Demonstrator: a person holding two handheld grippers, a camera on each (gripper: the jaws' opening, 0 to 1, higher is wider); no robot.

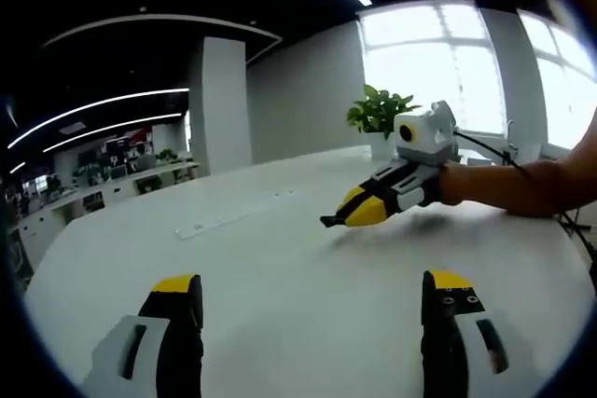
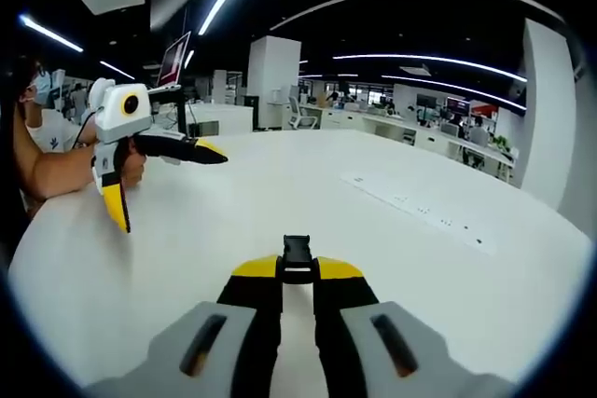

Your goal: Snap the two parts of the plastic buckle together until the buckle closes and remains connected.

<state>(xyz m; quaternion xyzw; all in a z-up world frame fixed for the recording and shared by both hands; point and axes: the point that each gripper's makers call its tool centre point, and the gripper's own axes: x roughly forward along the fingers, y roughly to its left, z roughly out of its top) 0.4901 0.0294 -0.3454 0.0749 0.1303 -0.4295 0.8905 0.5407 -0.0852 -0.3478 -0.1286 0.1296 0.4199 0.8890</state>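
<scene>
In the right gripper view my right gripper [image 2: 297,274] is shut on a small black buckle part [image 2: 297,251], which sticks out forward from between the yellow tips above the white table [image 2: 280,202]. In the left gripper view that same gripper [image 1: 347,217] comes in from the right, low over the table [image 1: 280,267], with the black piece [image 1: 330,222] at its tips. My left gripper [image 1: 312,286] stands wide open with nothing between its fingers. In the right gripper view it [image 2: 168,184] is held up at the far left, jaws spread.
A long flat strip [image 1: 233,216] [image 2: 420,207] is set into the table top. A potted plant [image 1: 378,109] stands at the table's far edge by the windows. A person's forearm [image 1: 522,184] [image 2: 47,170] holds each gripper. Desks and monitors stand beyond the table.
</scene>
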